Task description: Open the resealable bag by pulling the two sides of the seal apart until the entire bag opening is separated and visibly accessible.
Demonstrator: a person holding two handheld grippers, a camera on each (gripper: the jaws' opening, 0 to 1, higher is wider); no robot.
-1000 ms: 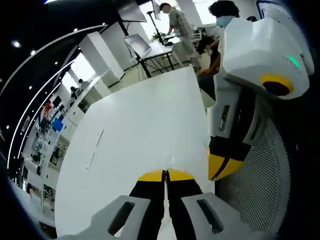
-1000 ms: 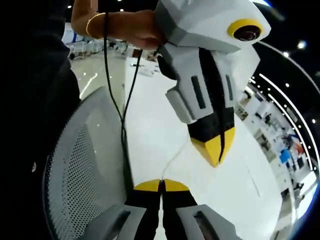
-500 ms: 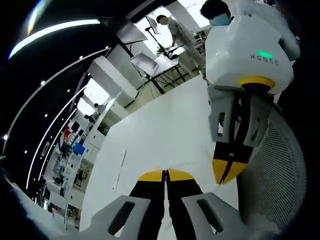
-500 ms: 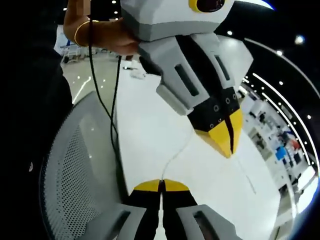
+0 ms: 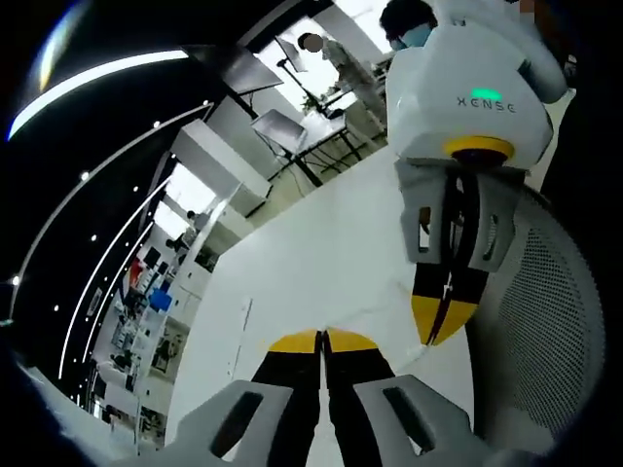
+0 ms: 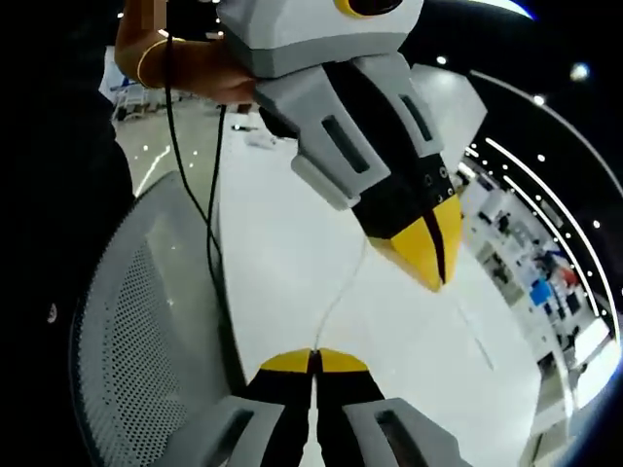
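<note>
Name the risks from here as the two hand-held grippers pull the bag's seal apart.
1. The resealable bag shows as just a thin clear edge between the left hand-held gripper and the right hand-held gripper. Both look shut on very little film, so a harder pull may slip it free.
2. The black cable hangs close to the mesh chair and could snag as the hands spread.

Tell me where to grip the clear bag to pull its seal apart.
Grip the bag by its thin top lips, one per gripper, from opposite sides. It reads as a fine edge strung between the shut right gripper and left gripper, so little else likely offers purchase.
</note>
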